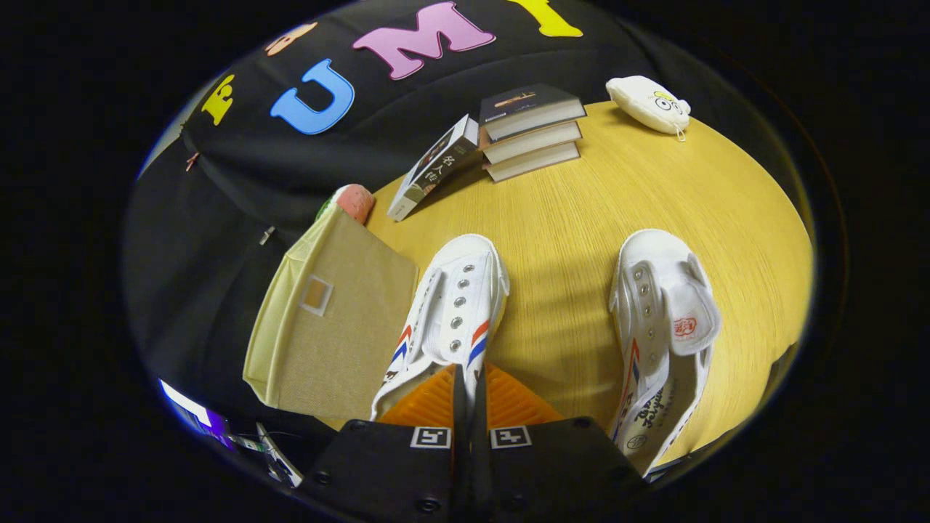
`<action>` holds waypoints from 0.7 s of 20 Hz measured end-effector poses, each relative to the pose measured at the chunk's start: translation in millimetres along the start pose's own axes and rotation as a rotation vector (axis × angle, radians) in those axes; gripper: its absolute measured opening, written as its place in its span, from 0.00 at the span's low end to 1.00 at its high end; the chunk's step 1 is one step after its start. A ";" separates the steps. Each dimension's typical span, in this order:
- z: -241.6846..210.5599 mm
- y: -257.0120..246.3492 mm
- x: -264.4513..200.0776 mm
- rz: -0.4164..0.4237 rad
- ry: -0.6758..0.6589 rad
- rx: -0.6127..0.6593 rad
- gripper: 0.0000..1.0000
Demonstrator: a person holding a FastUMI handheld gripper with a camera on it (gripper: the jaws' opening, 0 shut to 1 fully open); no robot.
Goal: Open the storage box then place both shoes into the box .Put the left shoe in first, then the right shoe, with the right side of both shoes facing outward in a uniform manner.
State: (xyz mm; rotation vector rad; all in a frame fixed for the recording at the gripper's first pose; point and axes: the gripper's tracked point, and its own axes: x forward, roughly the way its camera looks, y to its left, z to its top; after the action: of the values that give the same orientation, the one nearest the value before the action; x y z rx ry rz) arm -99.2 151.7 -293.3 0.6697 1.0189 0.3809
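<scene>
A white canvas shoe (454,309) with red and blue side stripes lies just ahead of my fingers, toe pointing away, its heel end reaching down between them. My gripper (471,396) is shut, the two pads pinching the rim of this shoe's opening. The shoe overlaps the right edge of a beige fabric storage box (327,319), which stands shut at the left edge of the wooden table (567,240). A second white shoe (665,327) lies on the table to the right of my fingers, its tongue flipped out and printing showing inside.
Beyond the shoes stand a stack of three books (530,131) and one book (436,167) leaning against it. A white pouch (649,104) lies at the far right of the table. A pinkish object (356,202) sits behind the box.
</scene>
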 end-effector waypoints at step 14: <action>70.4 199.6 -27.4 0.176 -0.014 -0.090 0.05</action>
State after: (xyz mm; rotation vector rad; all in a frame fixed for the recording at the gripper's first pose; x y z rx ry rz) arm -48.6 260.4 -116.7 0.6814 0.9270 0.5717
